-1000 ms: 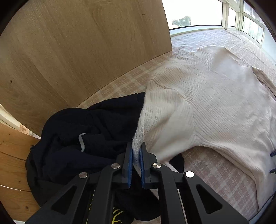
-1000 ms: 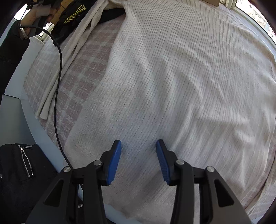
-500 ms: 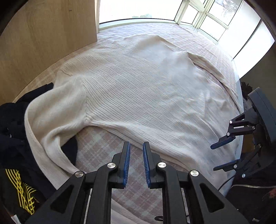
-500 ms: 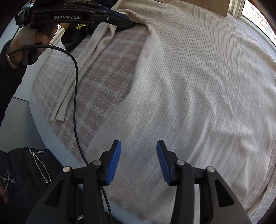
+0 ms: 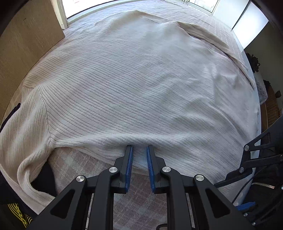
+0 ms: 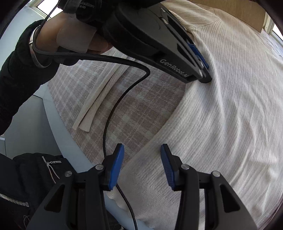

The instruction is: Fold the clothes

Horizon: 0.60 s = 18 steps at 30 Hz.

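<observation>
Left wrist: narrowly parted left tool (image 5: pixel 138 150) tips touch cream sweater's (image 5: pixel 141 85) side edge.

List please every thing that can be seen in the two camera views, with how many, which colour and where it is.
sweater: one, cream ribbed knit, spread flat over most of the bed
sleeve: one, cream, lying out on the cover to the side of the sweater body
bed cover: one, pinkish plaid, under the sweater
dark clothes: one pile, black with a yellow print, at the bed corner past the sweater's shoulder
wooden panel: one, light brown, beside the bed
windows: bright, behind the bed
cable: one, black, hanging from the left gripper
left gripper: black with blue pads, tips at the sweater's side edge, narrow gap
right gripper: black with blue pads, open over the sweater's edge
hand: one, dark sleeve, holding the left gripper
</observation>
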Motion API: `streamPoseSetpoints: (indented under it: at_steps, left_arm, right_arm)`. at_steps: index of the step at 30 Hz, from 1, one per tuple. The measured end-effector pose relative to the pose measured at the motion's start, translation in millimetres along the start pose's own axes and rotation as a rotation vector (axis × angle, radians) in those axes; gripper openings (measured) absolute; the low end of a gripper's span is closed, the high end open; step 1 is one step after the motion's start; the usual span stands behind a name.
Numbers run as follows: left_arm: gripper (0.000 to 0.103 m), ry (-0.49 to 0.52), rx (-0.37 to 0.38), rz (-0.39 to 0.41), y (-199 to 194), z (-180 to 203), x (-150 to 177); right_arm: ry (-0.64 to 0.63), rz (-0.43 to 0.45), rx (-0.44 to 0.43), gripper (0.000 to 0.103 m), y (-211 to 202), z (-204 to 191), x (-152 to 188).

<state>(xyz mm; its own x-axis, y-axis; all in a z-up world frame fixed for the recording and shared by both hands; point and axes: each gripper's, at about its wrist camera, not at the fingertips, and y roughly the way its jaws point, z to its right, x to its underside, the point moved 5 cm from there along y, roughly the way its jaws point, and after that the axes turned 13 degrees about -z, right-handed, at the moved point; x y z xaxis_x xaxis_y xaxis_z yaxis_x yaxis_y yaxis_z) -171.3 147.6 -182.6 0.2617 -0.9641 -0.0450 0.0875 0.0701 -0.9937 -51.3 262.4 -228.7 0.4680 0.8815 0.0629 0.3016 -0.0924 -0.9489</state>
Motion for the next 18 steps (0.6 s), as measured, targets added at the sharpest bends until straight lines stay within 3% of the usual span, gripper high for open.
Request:
streamPoseSetpoints:
  at_steps: [1,3,5,9,12,18]
  left_arm:
    - [0.016,-0.003,0.008,0.004,-1.7,-1.2,1.1]
    - [0.016,-0.031,0.025,0.025,-10.0,-9.6,6.6]
    - [0.021,-0.083,0.034,0.066,-23.8,-23.3,15.6]
    - [0.034,-0.242,0.059,0.157,-55.3,-58.4,60.5]
    - [0.036,-0.373,0.087,0.204,-66.6,-78.1,101.6]
    - [0.05,-0.546,0.14,0.226,-59.3,-55.5,177.3]
  right_arm:
    - [0.006,-0.02,-0.013,0.044,7.3,1.2,0.3]
    - [-0.005,-0.014,-0.098,0.059,10.9,-3.5,1.0]
    - [-0.033,-0.049,-0.175,0.06,15.9,-9.3,4.6]
    - [0.021,0.011,-0.119,0.06,-1.0,6.2,2.0]
    - [0.072,0.052,-0.098,0.06,-6.7,17.1,-14.2]
    - [-0.06,-0.035,-0.126,0.067,14.7,-20.9,-24.4]
